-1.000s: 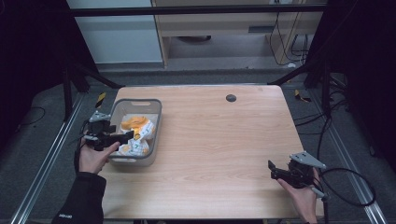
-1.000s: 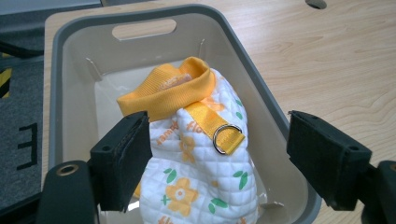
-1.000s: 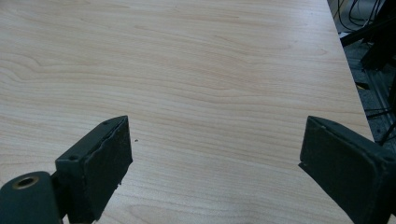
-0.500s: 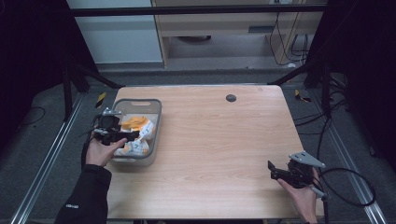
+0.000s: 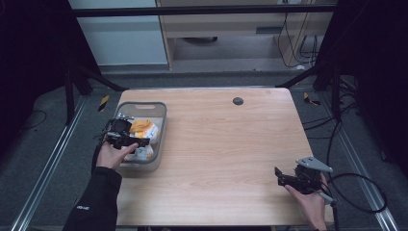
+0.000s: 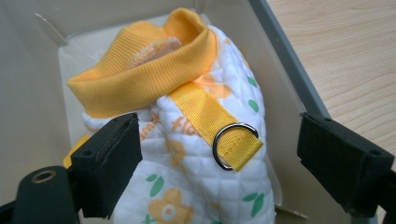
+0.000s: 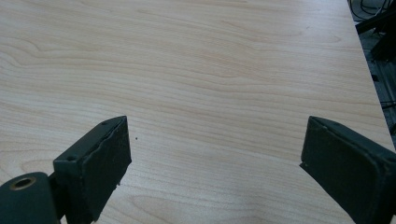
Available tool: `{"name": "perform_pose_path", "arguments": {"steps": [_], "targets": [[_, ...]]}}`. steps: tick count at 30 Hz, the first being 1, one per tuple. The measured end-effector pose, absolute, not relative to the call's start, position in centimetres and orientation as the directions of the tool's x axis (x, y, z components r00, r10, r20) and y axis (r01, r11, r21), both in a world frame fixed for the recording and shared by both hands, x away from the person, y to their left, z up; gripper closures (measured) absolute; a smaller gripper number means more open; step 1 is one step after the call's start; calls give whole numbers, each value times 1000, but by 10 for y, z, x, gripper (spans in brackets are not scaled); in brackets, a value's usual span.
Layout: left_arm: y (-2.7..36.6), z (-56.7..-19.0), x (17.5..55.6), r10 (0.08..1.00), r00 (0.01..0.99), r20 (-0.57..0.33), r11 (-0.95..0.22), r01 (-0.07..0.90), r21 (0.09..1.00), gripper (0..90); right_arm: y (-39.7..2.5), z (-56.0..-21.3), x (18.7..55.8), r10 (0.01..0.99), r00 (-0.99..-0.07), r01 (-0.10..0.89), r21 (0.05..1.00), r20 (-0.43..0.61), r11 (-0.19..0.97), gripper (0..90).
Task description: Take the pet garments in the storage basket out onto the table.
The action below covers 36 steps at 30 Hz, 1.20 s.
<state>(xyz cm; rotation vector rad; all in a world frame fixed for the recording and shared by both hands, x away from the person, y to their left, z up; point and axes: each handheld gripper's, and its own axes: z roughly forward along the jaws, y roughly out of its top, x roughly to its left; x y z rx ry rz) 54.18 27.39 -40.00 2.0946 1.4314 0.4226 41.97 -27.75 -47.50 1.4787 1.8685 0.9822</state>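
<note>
A grey plastic bin (image 5: pixel 159 126) stands at the table's left edge and holds a white quilted garment (image 5: pixel 143 130) with orange trim and a flower print. My left gripper (image 5: pixel 131 141) hovers over the bin, open, its jaws spread on either side of the garment (image 6: pixel 205 140). An orange strap with a metal D-ring (image 6: pixel 232 142) lies between the jaws, untouched. My right gripper (image 5: pixel 284 178) rests low over the table's front right corner, open, with only bare wood (image 7: pixel 210 93) between its jaws.
A small dark round disc (image 5: pixel 237 101) sits near the far edge of the wooden table (image 5: pixel 226 144). Black frame posts and cables flank the table, and a cable (image 5: pixel 356 192) loops off the right gripper.
My left gripper has moved rightward and forward from the bin's left rim to above the garment inside it. The right gripper has stayed put.
</note>
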Motion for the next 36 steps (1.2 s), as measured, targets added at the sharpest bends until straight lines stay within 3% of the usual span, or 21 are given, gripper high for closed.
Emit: {"name": "perform_pose_path", "arguments": {"steps": [11, 19, 23, 30, 36], "targets": [[275, -417, 550, 933, 359, -31, -282, 781, 557, 142, -276, -477, 422, 969, -245, 580, 804, 23, 128, 75], [275, -424, 553, 943, 331, -35, -262, 803, 535, 203, -276, -478, 422, 968, -251, 585, 800, 21, 135, 74], [275, -425, 554, 948, 314, -52, -243, 820, 518, 282, -276, -478, 422, 967, -253, 586, 799, 19, 138, 75], [277, -426, 556, 956, 275, -97, -198, 858, 474, 515, -276, -478, 423, 966, -256, 586, 797, 16, 143, 74], [276, -424, 553, 957, 279, -81, -211, 859, 467, 682, -276, -479, 423, 967, -256, 590, 795, 15, 144, 74]]}}
